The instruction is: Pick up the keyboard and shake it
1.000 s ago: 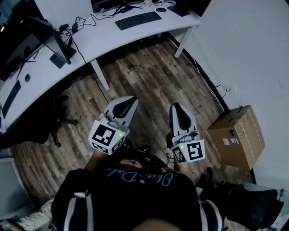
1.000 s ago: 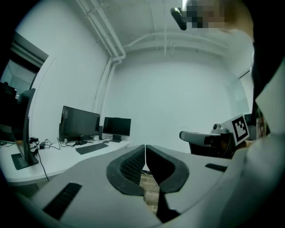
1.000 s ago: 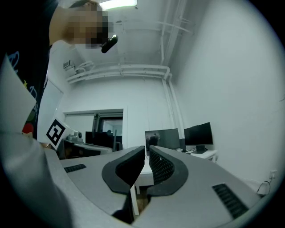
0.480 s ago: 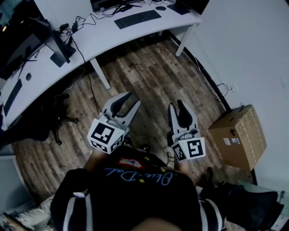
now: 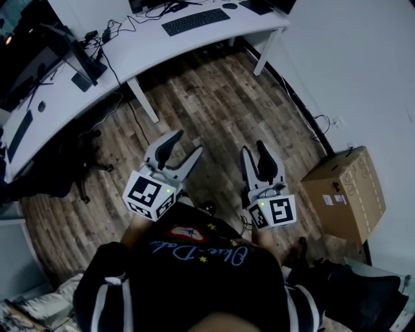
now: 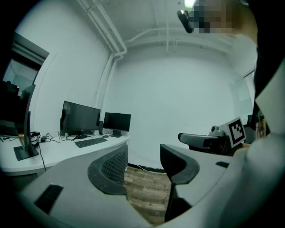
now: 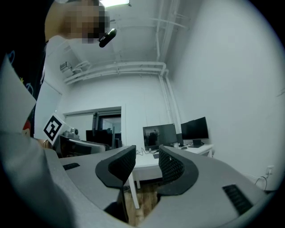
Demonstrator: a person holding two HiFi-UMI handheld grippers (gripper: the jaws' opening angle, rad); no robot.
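The black keyboard (image 5: 196, 21) lies on the white desk (image 5: 149, 55) at the top of the head view, far from both grippers. In the left gripper view the keyboard (image 6: 91, 142) sits in front of two monitors (image 6: 80, 119). My left gripper (image 5: 183, 144) hangs over the wood floor close to my body; its jaws are opening with nothing between them (image 6: 143, 153). My right gripper (image 5: 254, 150) is beside it, its jaws also opening and empty (image 7: 147, 153). Both point towards the desk.
A cardboard box (image 5: 343, 194) stands on the floor at the right by the white wall. Desk legs (image 5: 144, 100) and hanging cables are ahead on the left. A mouse (image 5: 229, 6) lies right of the keyboard. A dark monitor (image 5: 71, 48) stands on the desk's left part.
Both grippers went from shut to open, the left wider than the right. The view has drifted so the desk and keyboard sit slightly higher in the frame.
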